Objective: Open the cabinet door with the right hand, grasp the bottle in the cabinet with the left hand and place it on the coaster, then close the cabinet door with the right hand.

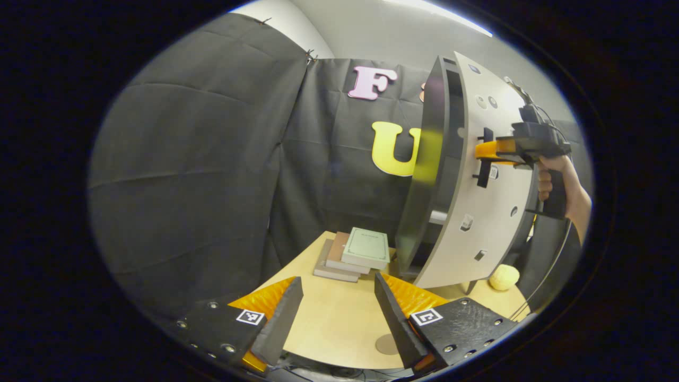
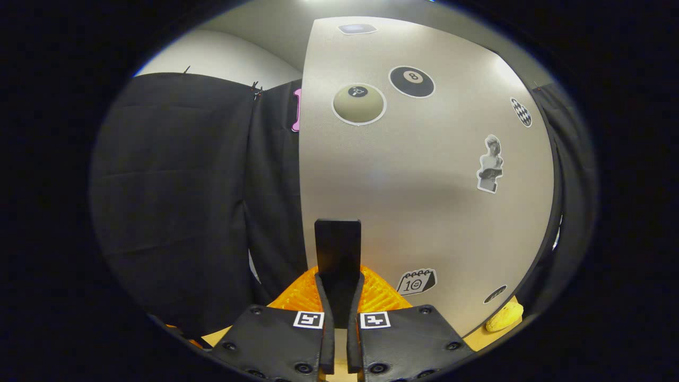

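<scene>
Right tongs: the right tongs (image 2: 339,297) are closed on the black door handle (image 2: 338,254), one finger on each side of it, seen at 6 o'clock in the right gripper view; in the left gripper view the same right tongs (image 1: 480,151) sit at 3 o'clock with a hand (image 1: 554,180) on the grip.
Left tongs: the left tongs (image 1: 337,307) stand wide with nothing between the fingers, low at 6 o'clock over the surface (image 1: 339,329).
Cabinet door: the pale cabinet door (image 2: 424,185) carries several stickers; in the left gripper view the cabinet door (image 1: 488,212) stands slightly ajar from the dark cabinet (image 1: 429,175), a dark gap showing along its edge.
Bottle: whatever is inside the cabinet cannot be made out through the gap.
Coaster: a round coaster (image 1: 387,344) lies flat on the surface at 6 o'clock, partly behind the left tongs' right-hand finger.
Books: a stack of books (image 1: 353,253) lies on the surface just beside the cabinet, toward 9 o'clock of it.
Yellow object: a small yellow object (image 1: 504,277) rests on the surface at 4 o'clock, near the door's lower edge.
</scene>
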Motion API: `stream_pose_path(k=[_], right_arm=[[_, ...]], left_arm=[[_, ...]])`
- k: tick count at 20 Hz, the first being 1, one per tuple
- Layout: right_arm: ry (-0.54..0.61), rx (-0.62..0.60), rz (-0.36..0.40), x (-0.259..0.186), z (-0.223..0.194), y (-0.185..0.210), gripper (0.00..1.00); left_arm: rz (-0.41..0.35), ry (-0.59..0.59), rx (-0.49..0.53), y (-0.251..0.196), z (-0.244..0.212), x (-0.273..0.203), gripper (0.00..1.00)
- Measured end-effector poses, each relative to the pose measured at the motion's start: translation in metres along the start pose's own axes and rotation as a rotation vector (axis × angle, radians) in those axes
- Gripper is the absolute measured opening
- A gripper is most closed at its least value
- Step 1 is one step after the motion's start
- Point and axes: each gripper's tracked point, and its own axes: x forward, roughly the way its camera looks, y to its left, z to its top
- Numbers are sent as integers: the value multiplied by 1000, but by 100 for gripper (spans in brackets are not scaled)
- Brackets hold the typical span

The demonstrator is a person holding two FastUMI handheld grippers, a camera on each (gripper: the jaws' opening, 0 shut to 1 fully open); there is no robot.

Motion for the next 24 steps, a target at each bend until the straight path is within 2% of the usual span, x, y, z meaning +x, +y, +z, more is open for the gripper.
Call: stream_pose_path(k=[5, 9, 10, 11, 15, 16, 22, 24], right_arm=[[-2, -3, 68, -7, -1, -1, 11], [19, -1, 146, -16, -3, -4, 11], [21, -2, 163, -19, -4, -4, 7], [24, -2, 181, -22, -4, -5, 11], [25, 5, 245, -27, -5, -10, 11], [25, 7, 256, -27, -5, -12, 11], [19, 32, 288, -31, -5, -23, 11], [12, 40, 289, -30, -4, -27, 7]], left_arm=[[32, -17, 34, -18, 2, -14, 82], [67, -10, -18, -37, -1, -32, 84], [74, -14, -25, -43, 0, -38, 84], [83, -18, -23, -48, 0, -45, 82], [125, -24, 34, -71, -2, -67, 82], [131, -32, 41, -77, 1, -73, 84], [129, -40, 64, -127, -2, -97, 82], [119, -41, 84, -145, -3, -101, 82]])
